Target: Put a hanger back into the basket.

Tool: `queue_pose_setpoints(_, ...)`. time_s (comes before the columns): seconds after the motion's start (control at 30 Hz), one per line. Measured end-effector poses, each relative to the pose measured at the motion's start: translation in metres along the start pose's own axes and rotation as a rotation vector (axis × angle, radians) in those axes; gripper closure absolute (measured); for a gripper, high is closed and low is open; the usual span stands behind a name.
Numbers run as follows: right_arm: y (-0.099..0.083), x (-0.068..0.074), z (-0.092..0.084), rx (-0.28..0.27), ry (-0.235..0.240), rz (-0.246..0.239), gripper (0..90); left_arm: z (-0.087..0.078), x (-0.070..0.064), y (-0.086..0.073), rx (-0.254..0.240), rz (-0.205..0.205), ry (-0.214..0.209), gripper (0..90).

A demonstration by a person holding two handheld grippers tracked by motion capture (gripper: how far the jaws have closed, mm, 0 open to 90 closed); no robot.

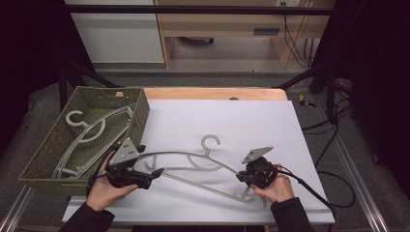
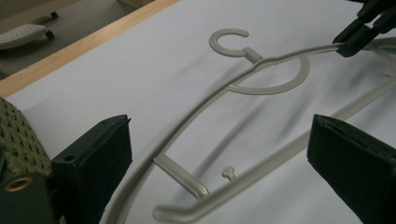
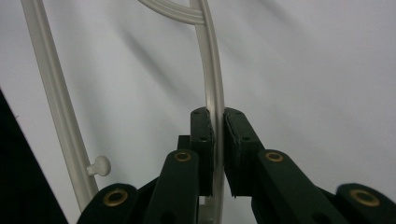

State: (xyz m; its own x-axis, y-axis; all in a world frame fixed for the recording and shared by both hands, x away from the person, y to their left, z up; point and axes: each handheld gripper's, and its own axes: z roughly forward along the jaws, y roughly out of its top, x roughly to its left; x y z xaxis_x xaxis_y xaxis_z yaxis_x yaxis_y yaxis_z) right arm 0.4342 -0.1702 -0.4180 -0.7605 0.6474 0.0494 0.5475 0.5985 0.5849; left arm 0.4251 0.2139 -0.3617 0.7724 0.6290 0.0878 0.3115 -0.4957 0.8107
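White sheeting covers the tabletop (image 1: 251, 116), with a green basket (image 1: 140, 113) at its left edge and dark floor and cabinets beyond. We see one hanger (image 1: 92, 128) already lying in the basket, so part of the tidying looks done. A second hanger (image 1: 203, 164) lies out on the sheet, hook pointing away from us, and it is the one we are working on. Our right tool (image 3: 218, 122) has its jaws clamped on the hanger's curved upper arm near the right end. Our left tool (image 2: 219, 154) stands wide open: the hanger's left end runs between its jaws, but neither pad touches it, so it holds nothing. We judge the job roughly midway: a grip is made on one side, the other side is only lined up. What is left is closing the left tool, lifting the hanger and carrying it over the basket wall to lie with the first.
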Motion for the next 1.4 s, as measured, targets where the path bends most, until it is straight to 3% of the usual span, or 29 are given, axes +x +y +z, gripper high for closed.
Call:
queue_pose_setpoints(0.17, -0.003, 0.002, -0.007, -0.013, 0.026, -0.043, 83.2, 0.012, 0.002, 0.011, 0.077, 0.038, -0.007, 7.0)
queue_pose_setpoints(0.37, -0.005, 0.007, -0.014, -0.01, 0.057, -0.079, 83.1, 0.028, 0.005, 0.014, 0.164, 0.088, -0.034, 11.4)
queue_pose_setpoints(0.6, -0.006, 0.01, -0.014, -0.011, 0.085, -0.105, 83.1, 0.047, 0.001, 0.009, 0.272, 0.174, -0.078, 25.1)
queue_pose_setpoints(0.8, -0.006, 0.013, -0.013, -0.003, 0.081, -0.124, 83.1, 0.058, -0.005, 0.007, 0.346, 0.244, -0.121, 44.0)
queue_pose_setpoints(0.93, -0.006, 0.014, -0.012, 0.003, 0.08, -0.13, 83.0, 0.065, -0.01, 0.004, 0.369, 0.286, -0.138, 57.1)
queue_pose_setpoints(1.17, -0.006, 0.014, -0.011, 0.013, 0.082, -0.155, 83.0, 0.068, -0.014, 0.001, 0.391, 0.294, -0.153, 75.9)
queue_pose_setpoints(1.4, -0.006, 0.013, -0.008, 0.006, 0.095, -0.159, 81.9, 0.062, -0.021, -0.001, 0.4, 0.332, -0.142, 78.8)
